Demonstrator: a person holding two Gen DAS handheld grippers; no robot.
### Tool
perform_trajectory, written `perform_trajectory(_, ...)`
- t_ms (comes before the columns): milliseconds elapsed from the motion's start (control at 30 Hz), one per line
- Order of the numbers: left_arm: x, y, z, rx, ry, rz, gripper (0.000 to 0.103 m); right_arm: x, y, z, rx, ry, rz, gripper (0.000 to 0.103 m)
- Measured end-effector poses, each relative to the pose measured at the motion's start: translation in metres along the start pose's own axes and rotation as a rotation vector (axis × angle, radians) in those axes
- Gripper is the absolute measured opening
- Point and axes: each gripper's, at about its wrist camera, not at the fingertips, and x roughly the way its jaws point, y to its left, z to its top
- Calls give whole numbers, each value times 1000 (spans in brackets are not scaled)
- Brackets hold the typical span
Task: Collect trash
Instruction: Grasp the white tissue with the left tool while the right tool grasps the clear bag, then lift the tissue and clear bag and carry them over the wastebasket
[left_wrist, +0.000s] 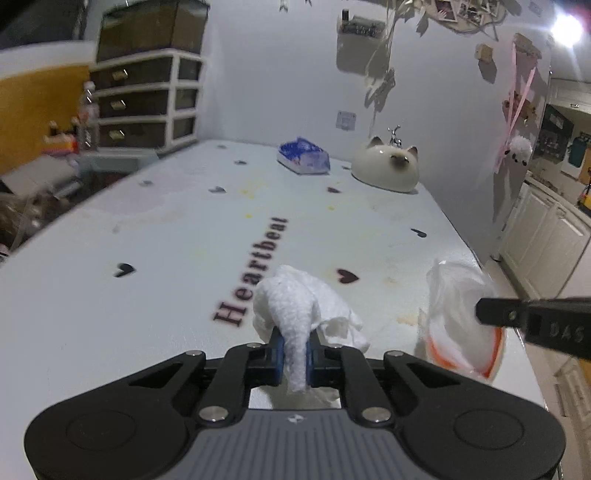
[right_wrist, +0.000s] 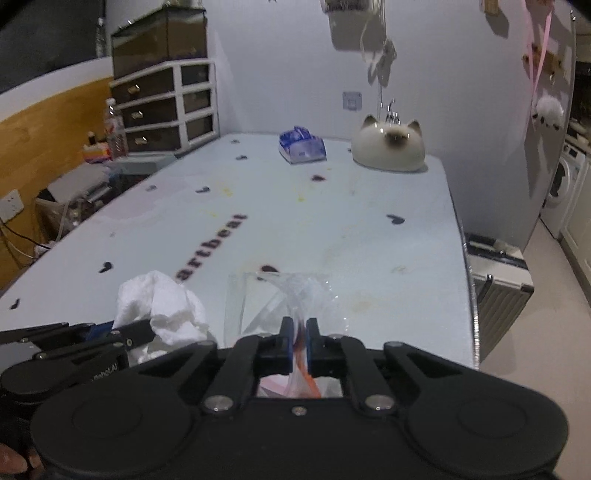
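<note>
My left gripper (left_wrist: 295, 356) is shut on a crumpled white paper towel (left_wrist: 295, 306) and holds it above the near end of the table (left_wrist: 166, 229). In the right wrist view the towel (right_wrist: 162, 302) shows at lower left with the left gripper (right_wrist: 122, 332). My right gripper (right_wrist: 300, 339) is shut on the rim of a clear plastic trash bag (right_wrist: 291, 295) with an orange edge. In the left wrist view that bag (left_wrist: 458, 310) hangs open at the right, held by the right gripper's fingers (left_wrist: 495, 312), just right of the towel.
The pale table bears a "Heartbeat" print and dark hearts. At its far end sit a blue and white tissue pack (left_wrist: 303, 155) and a cat-shaped ceramic holder (left_wrist: 386, 166). A drawer unit (left_wrist: 147, 99) stands at back left. A ribbed case (right_wrist: 498, 280) stands off the table's right edge.
</note>
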Motion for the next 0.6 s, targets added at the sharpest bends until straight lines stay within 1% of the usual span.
perform_trajectory(33, -9, -5, -3, 15, -12, 7, 12, -8, -1, -1, -5, -13, 4, 5)
perform_trajectory(133, -31, -14, -9, 12, -25, -12, 12, -31, -9, -6, 13, -42, 26, 5)
perform_trajectory(200, -45, -21, -11, 21, -37, -6, 12, -45, -13, -11, 26, -58, 34, 5)
perform_trajectory(467, -104, -46, -17, 47, -95, -12, 12, -98, -29, -40, 47, -125, 55, 5)
perform_trajectory(600, -129, -58, -23, 58, -113, -2, 12, -121, -37, -53, 58, -150, 58, 5)
